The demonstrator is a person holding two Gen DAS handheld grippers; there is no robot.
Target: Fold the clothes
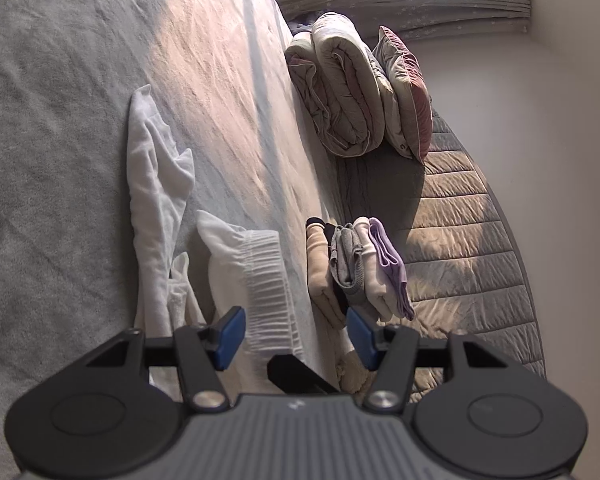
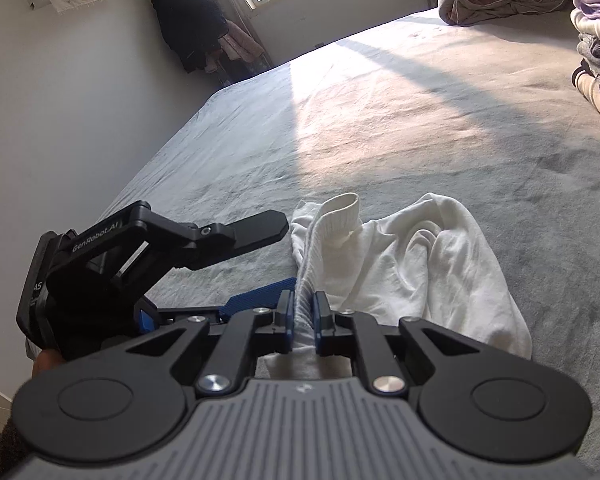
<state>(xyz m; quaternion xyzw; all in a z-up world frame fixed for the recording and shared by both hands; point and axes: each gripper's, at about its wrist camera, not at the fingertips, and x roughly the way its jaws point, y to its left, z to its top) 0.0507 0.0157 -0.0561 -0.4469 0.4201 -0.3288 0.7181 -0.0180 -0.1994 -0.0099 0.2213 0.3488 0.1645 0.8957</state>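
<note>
Right now the right gripper (image 2: pixel 303 309) has its blue jaws squeezed on a bunched edge of the white garment (image 2: pixel 412 264). The cloth goes between the pads and spreads out in front of them, crumpled, on the grey bed sheet (image 2: pixel 260 152). A ribbed cuff (image 2: pixel 342 216) sticks up near the middle of it.

The left gripper (image 1: pixel 296 332) has its jaws apart, about halfway. The garment's gathered waistband (image 1: pixel 266 288) lies in the gap between them, but I cannot tell if the pads touch it.

Only the right wrist view shows the left gripper from the side, just left of the cloth, with one black finger (image 2: pixel 256 228) reaching toward it. It also shows dark clothes (image 2: pixel 190 24) hanging by the window.

Only the left wrist view shows a pillow (image 1: pixel 406 92) next to the rolled quilt (image 1: pixel 340 92). A stack of folded clothes (image 1: pixel 356 268) sits just beside the right blue pad. Both views show the stack and the quilt.
</note>
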